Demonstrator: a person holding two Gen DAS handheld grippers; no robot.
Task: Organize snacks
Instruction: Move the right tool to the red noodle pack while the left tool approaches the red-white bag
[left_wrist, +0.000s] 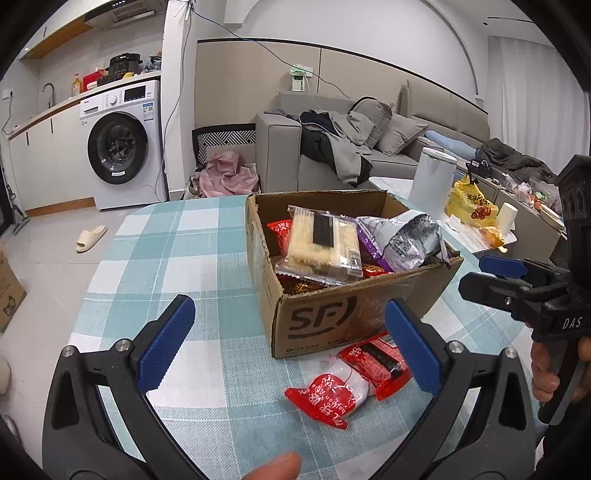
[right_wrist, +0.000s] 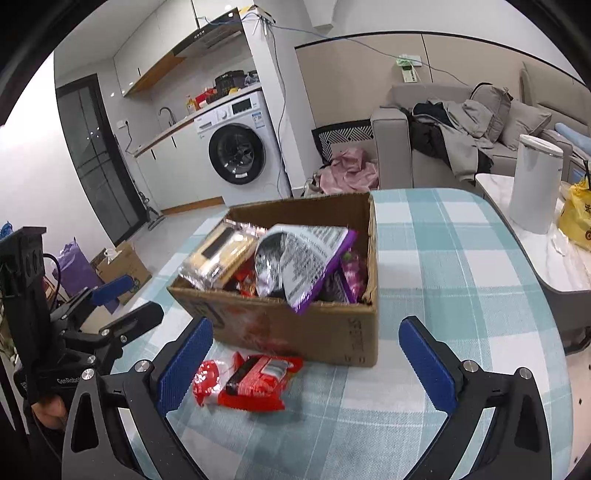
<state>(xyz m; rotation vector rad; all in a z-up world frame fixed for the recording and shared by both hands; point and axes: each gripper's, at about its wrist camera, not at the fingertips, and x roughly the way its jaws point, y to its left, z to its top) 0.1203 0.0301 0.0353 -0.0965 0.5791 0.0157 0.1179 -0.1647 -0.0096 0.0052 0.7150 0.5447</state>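
Light: even, soft indoor brightness
Shadows: faint beneath the cardboard box (right_wrist: 295, 325)
Distortion: strong fisheye bending, black vignette from 9 to 12 o'clock
Blur: fingertip (left_wrist: 273, 469) at 6 o'clock

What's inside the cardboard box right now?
The cardboard box holds a clear cracker pack and a purple-edged silver bag on top, red packets beneath. Anything lower is covered.

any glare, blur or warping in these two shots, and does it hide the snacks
Left wrist view: strong fisheye bending, black corners; cardboard box sharp, silver-purple bag shows mild sheen, red snack packets readable, a blurred fingertip at the bottom edge. Right wrist view: same warping, blown-out white at left; the red packets look slightly soft, the box front smeared. Both grippers stand open, hiding nothing.
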